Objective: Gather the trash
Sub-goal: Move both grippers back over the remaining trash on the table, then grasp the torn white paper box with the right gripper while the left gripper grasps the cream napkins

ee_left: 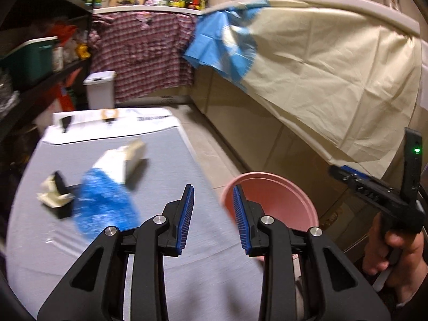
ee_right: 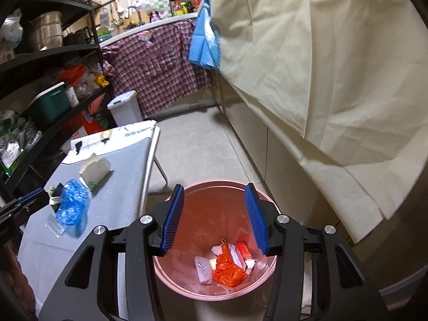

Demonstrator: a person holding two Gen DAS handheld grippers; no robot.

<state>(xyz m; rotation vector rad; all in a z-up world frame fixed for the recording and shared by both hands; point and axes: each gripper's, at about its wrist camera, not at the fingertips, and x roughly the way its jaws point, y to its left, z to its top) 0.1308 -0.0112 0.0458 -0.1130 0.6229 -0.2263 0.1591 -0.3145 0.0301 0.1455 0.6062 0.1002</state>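
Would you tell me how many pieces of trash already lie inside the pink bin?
4 at least: an orange bag, a white foam net, a red and white box, a white scrap; more may be hidden.

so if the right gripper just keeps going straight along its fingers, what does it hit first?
Probably the trash inside the pink bucket. The right gripper is open, empty and aimed down into it, roughly at the orange plastic bag on the bottom. Nothing shows in between, though depth is hard to judge here.
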